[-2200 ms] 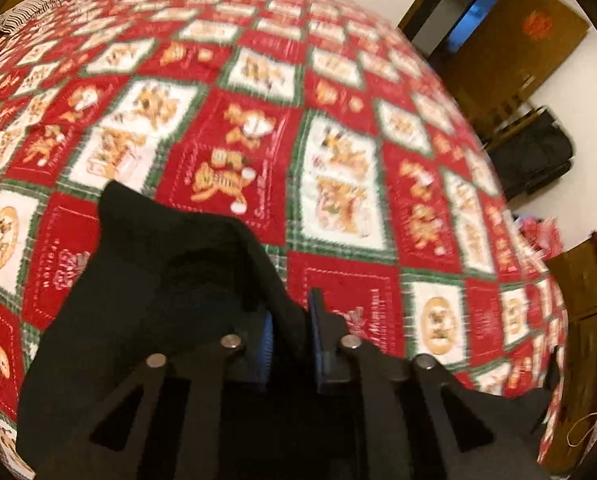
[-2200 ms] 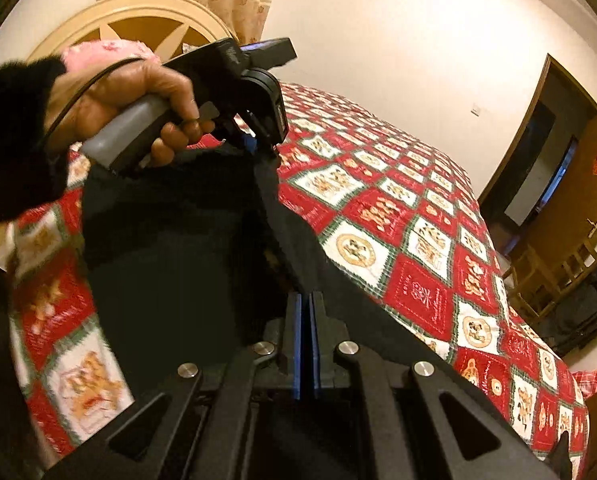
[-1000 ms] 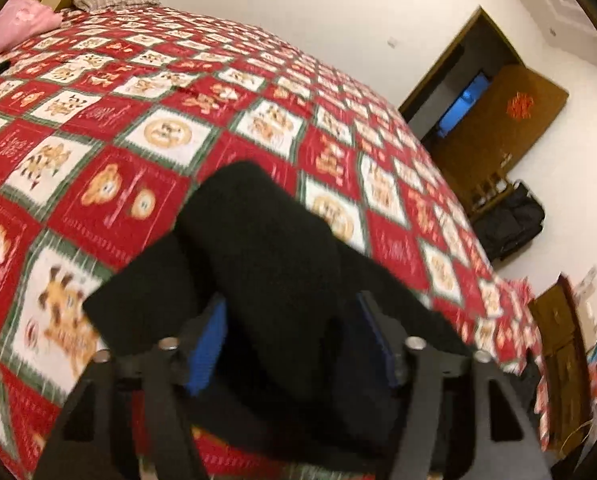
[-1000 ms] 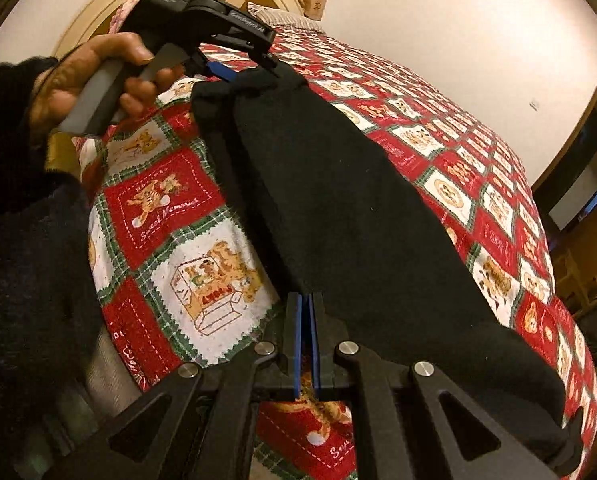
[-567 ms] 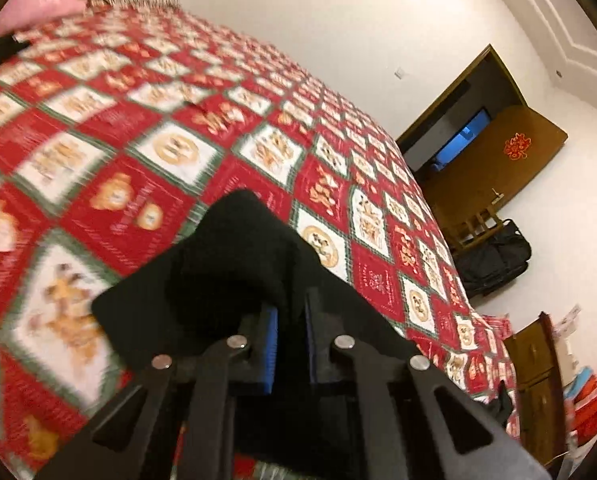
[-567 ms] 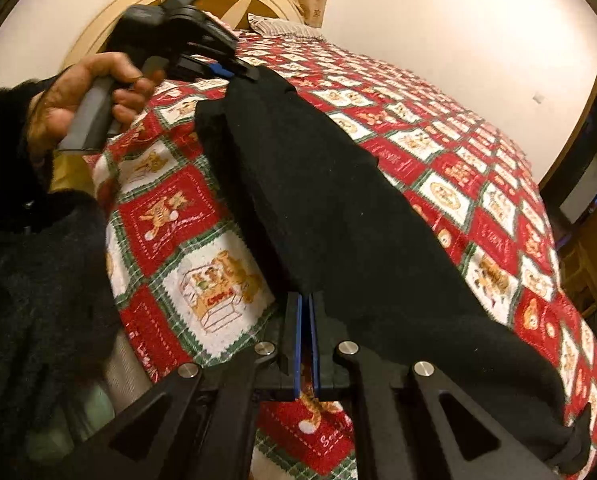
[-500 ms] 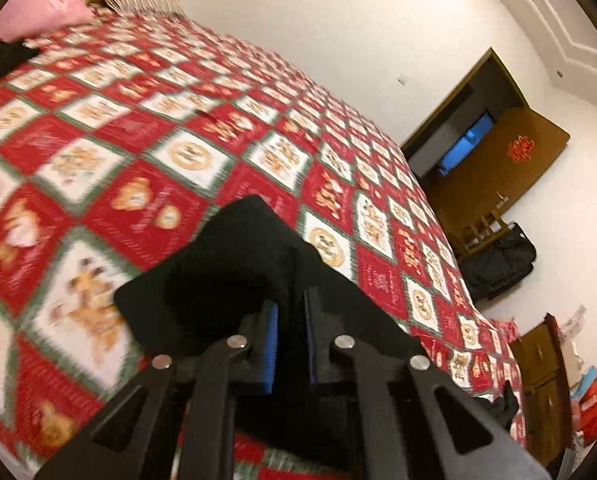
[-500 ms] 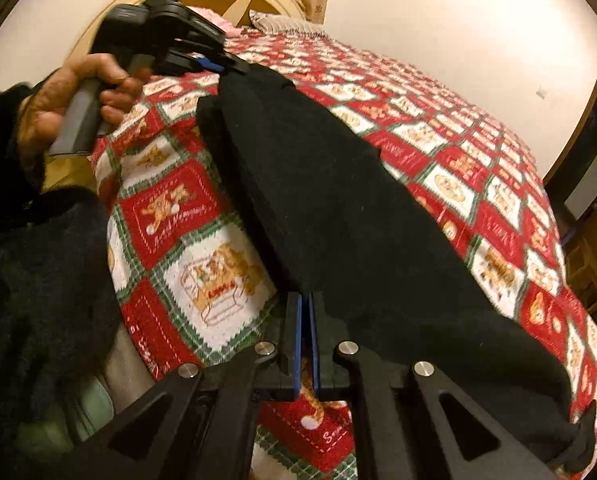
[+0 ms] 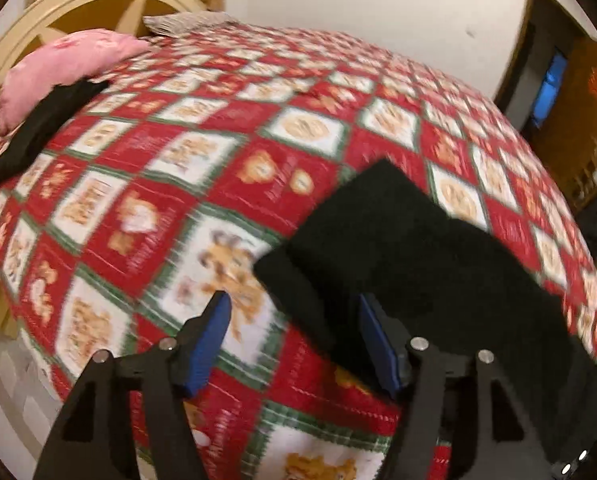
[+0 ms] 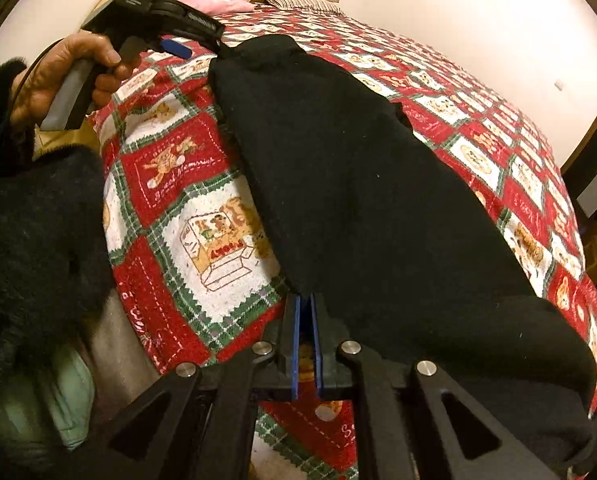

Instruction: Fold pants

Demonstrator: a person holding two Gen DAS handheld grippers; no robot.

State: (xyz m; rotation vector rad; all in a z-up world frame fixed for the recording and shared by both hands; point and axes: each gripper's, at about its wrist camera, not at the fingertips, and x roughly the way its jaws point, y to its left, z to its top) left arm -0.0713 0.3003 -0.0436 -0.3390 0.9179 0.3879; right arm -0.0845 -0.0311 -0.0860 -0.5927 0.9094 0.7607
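Across the frame's middle, black pants [image 10: 358, 200] lie lengthwise on the red patchwork bedspread [image 10: 170, 184]. Left gripper [image 9: 294, 336] jaws just opened, corner released; right gripper [image 10: 305, 344] looks clenched at the near edge, grip unclear. Risk: thick fabric slides, fold skews.

Left tool [image 9: 290, 332] jaws just opened, spread wide; right tool [image 10: 305, 316] jaws nearly together.

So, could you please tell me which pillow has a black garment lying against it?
The pink pillow, whose near edge the small black garment overlaps; the striped pillow beyond it has nothing dark touching it.
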